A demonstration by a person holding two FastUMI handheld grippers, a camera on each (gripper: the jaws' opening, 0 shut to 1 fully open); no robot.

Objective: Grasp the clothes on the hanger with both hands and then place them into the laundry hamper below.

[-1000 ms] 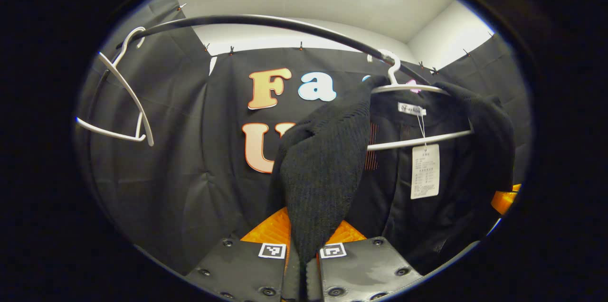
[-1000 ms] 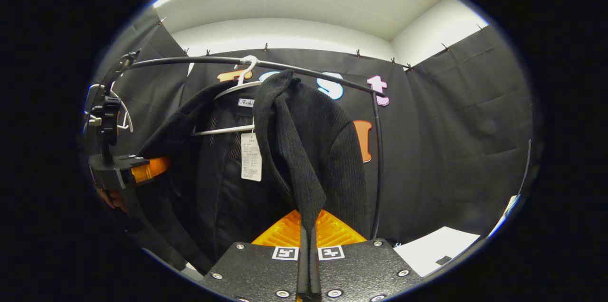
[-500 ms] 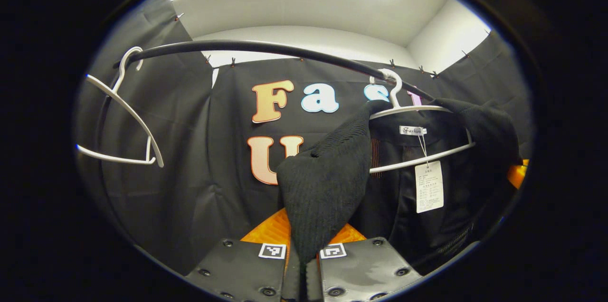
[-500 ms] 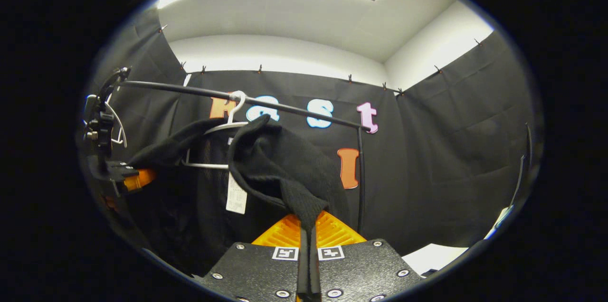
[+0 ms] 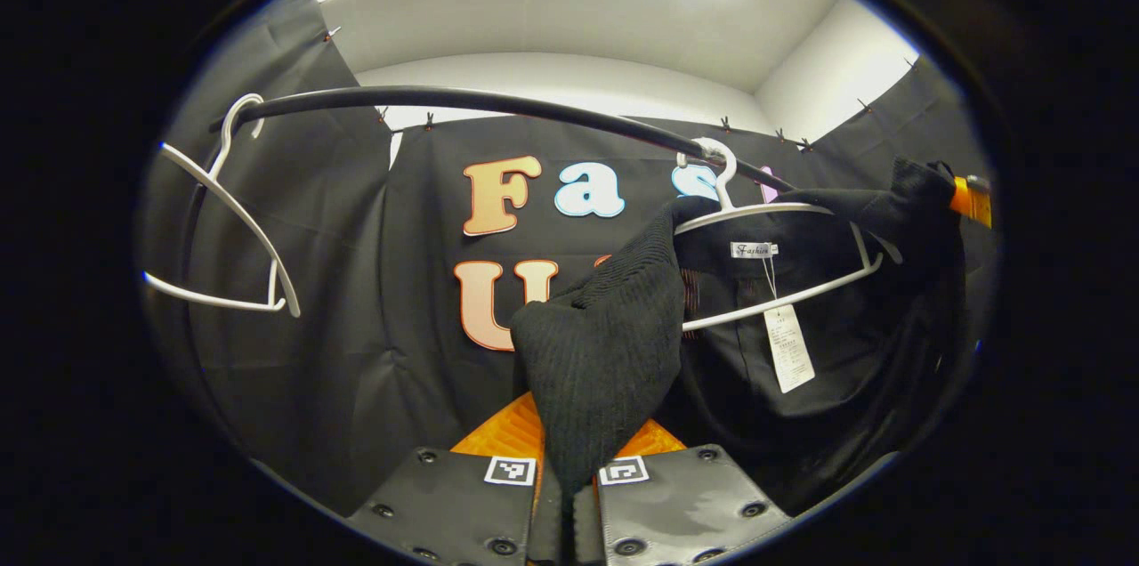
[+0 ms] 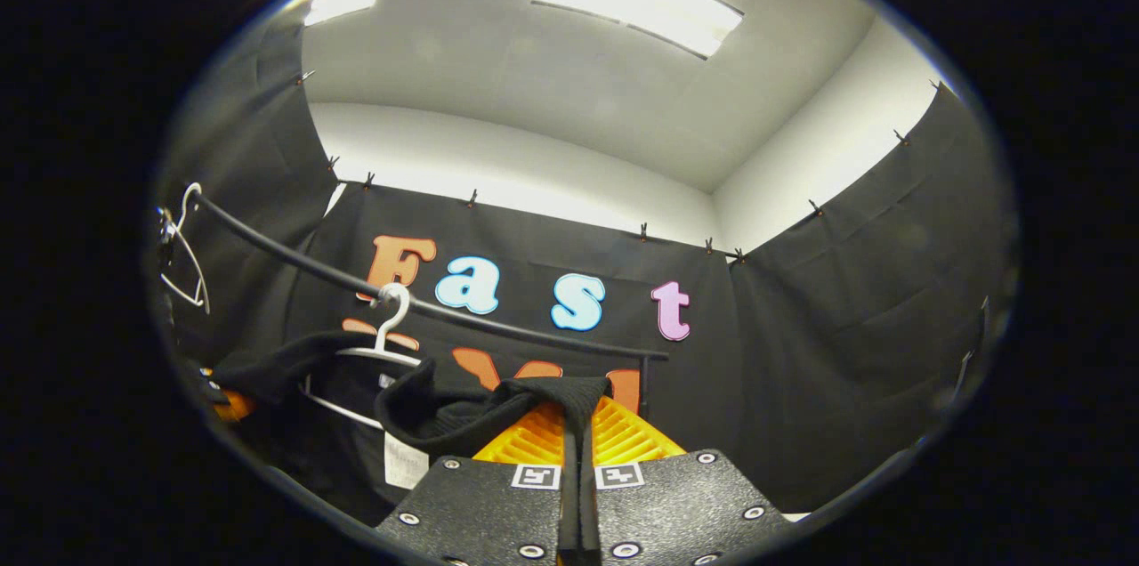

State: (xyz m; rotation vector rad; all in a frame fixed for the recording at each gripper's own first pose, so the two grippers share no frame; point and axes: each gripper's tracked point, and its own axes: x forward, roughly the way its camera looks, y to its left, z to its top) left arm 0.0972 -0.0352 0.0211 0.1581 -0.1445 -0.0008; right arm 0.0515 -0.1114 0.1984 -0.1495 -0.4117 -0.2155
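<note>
A black knit garment (image 5: 614, 343) hangs on a white hanger (image 5: 765, 210) from the black rail (image 5: 463, 99), a paper tag (image 5: 787, 348) dangling inside it. My left gripper (image 5: 569, 481) is shut on the garment's left front edge, which rises from between its fingers. In the right gripper view, my right gripper (image 6: 578, 504) is shut on the other front edge of the garment (image 6: 498, 401), lifted high and off the hanger's (image 6: 374, 352) shoulder. In the left gripper view that right gripper (image 5: 970, 197) is at the far right, level with the hanger top.
An empty white hanger (image 5: 236, 219) hangs at the rail's left end. The rail's upright post (image 6: 645, 384) stands behind the right gripper. Black cloth walls close the booth on all sides, under a white ceiling with light panels (image 6: 636, 1).
The right gripper has risen sharply with its edge of the garment, lifting that side off the hanger's shoulder. The left gripper has stayed nearly still, holding its edge.
</note>
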